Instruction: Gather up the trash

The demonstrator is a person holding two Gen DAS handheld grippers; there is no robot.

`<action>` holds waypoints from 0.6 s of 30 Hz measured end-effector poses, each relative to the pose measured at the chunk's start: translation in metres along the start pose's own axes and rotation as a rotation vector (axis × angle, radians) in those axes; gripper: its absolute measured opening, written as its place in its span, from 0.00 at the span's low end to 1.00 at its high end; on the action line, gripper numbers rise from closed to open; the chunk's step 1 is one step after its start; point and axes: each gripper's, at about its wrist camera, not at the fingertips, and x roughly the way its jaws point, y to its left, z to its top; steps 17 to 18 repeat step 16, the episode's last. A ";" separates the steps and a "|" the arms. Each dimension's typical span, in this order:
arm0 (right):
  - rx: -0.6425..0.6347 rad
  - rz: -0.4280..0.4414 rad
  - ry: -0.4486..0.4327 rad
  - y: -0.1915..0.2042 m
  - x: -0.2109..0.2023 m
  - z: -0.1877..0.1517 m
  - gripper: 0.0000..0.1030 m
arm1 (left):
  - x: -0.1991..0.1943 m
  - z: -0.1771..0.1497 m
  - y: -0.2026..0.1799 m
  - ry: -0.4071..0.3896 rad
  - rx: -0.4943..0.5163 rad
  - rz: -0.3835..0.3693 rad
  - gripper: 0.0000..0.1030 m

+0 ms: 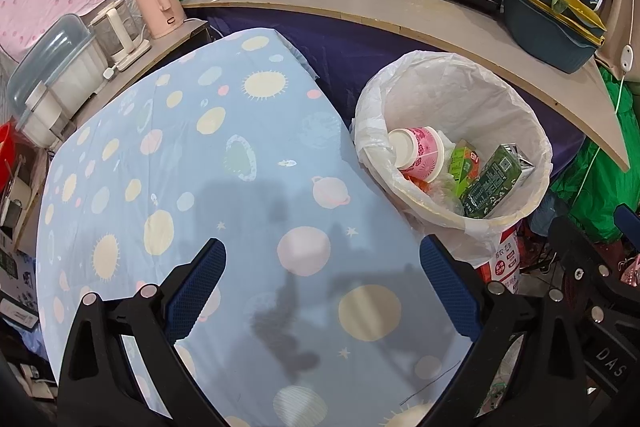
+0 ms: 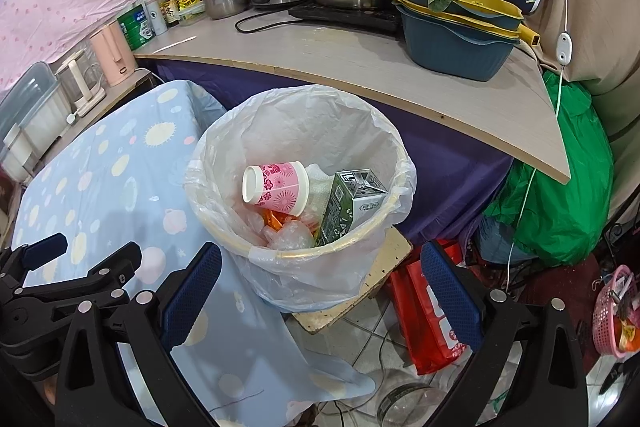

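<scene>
Both my left gripper [image 1: 322, 291] and right gripper [image 2: 320, 293] are spread wide, holding nothing. The lined bin [image 2: 224, 163] already has the pink cup [image 2: 276, 187] and green carton [image 2: 344, 203] (tablecloth [image 1: 180, 167] looks bare), so I'd scan the near floor slowly next.

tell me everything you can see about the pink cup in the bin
The pink cup is a paper-looking cup with darker pink flower prints and a white rim and base. It lies on its side in the white-lined trash bin, base facing the left rim, resting on crumpled clear plastic beside the dark green carton. It looks empty and uncrushed. Neither gripper touches it.
</scene>
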 end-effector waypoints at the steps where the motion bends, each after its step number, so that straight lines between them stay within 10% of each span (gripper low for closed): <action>1: -0.002 -0.002 -0.001 0.001 0.000 0.001 0.93 | 0.000 0.000 0.000 0.001 0.000 0.000 0.90; 18: -0.003 -0.009 -0.004 -0.001 0.000 0.001 0.93 | -0.002 -0.001 -0.001 -0.009 -0.003 -0.017 0.90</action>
